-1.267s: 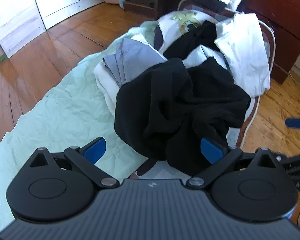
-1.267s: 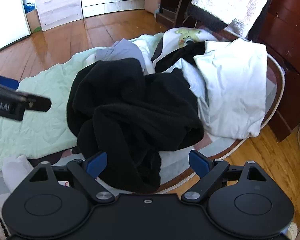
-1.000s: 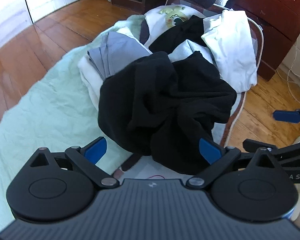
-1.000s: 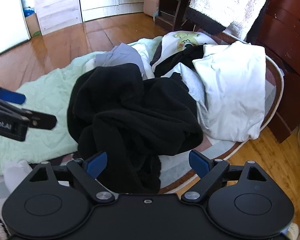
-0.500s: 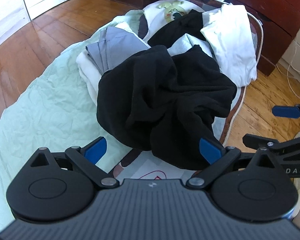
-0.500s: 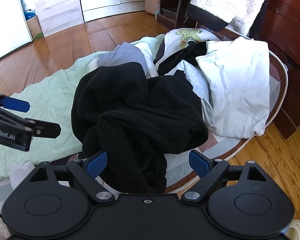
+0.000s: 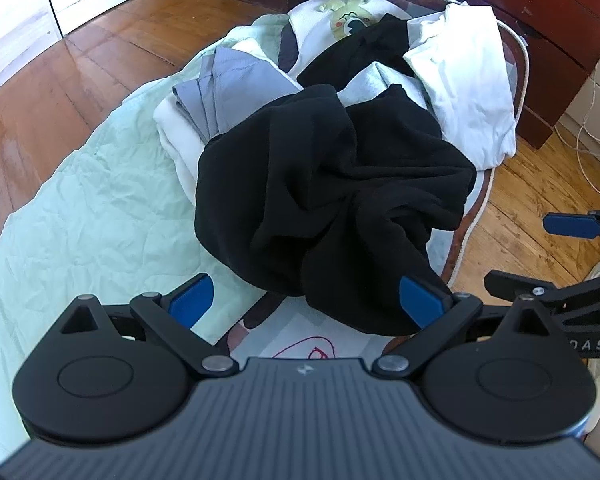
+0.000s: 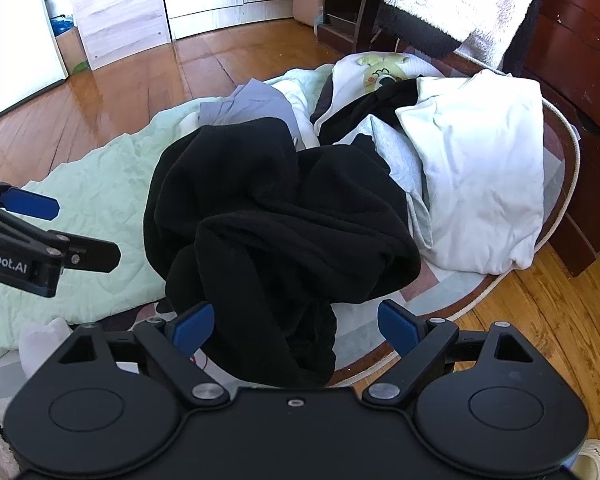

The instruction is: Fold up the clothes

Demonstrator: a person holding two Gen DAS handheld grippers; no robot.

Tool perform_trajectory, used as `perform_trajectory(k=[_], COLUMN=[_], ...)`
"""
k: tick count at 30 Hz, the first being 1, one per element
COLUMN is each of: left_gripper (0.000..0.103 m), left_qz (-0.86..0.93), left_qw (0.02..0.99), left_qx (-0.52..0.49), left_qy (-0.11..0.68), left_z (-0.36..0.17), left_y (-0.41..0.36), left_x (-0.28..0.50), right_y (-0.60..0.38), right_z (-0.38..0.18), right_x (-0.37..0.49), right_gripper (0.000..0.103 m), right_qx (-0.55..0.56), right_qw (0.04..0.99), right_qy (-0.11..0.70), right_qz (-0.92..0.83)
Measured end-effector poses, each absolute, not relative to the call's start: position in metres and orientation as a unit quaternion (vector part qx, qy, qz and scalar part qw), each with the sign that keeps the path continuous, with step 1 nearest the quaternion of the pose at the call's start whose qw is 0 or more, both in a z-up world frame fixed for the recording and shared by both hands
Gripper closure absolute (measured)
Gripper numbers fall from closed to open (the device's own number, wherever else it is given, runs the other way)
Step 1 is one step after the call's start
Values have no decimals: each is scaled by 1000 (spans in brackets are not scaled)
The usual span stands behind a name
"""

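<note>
**Hovering over the laundry pile**

We hold both tools low above the heap, jaws spread wide and empty. The left gripper (image 7: 305,297) and the right gripper (image 8: 296,322) both face a crumpled black garment (image 7: 324,204) lying on top of the pile on a pale green sheet (image 7: 92,208). Behind it lie a grey shirt (image 7: 236,84) and a white garment (image 8: 484,184), on a rug (image 8: 460,284) on the wooden floor (image 8: 132,80).

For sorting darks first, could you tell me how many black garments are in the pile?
2: a big black garment crumpled at the front, and a smaller black one behind it beside the white shirt. More may be buried.
</note>
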State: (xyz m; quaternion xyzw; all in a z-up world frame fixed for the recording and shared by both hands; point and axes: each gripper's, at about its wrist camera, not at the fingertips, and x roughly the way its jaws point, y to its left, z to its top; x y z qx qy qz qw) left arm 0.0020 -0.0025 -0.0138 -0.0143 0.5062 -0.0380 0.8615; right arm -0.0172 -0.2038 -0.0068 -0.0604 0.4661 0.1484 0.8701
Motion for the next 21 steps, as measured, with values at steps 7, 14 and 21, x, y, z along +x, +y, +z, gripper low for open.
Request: perform_trajectory(k=[7,14,21], left_gripper=[2,2,2], left_qz=[-38,-39,-39], left_qw=[860,859,853], left_qx=[-19,-17,-19], left_qy=[508,511,521], left_z=[-15,-15,-20], left_y=[0,0,2], left_x=[0,-3,-4], right_y=[-201,-205,-206], right_z=[-6,-8,-11], right_x=[-22,-22,-22], right_gripper=[11,11,11], right_qx=[-76,-75,-91], right_qw=[876,875,877], right_qy=[453,458,454], right_qz=[143,139,127])
